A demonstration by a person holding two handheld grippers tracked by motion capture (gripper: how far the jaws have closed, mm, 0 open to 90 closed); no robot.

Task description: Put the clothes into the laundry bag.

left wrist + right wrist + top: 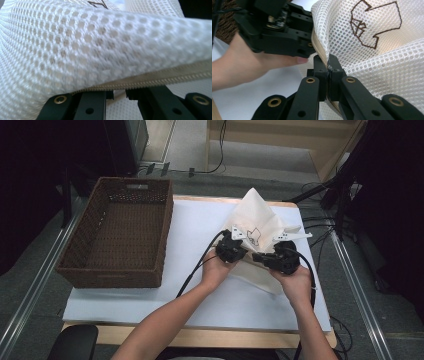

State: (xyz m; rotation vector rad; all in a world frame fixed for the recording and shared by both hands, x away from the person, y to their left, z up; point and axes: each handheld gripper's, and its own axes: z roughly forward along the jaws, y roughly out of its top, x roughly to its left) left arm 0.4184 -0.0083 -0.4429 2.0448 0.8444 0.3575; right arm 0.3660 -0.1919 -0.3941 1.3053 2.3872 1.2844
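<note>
One white mesh bag — honeycomb-holed, beige zipper, brown stitched outline — stood bunched above the counter. Right gripper clenched its zipper edge; left gripper's jaws stood narrowly parted at it, grip unclear.

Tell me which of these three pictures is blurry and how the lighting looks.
Left gripper view: the mesh bag sits so close that its weave goes soft, especially at right; the zipper is smeared. Right gripper view: sharp on the right gripper and the brown emblem. High view: evenly lit white table cover, dark room edges, basket shadowed inside.
</note>
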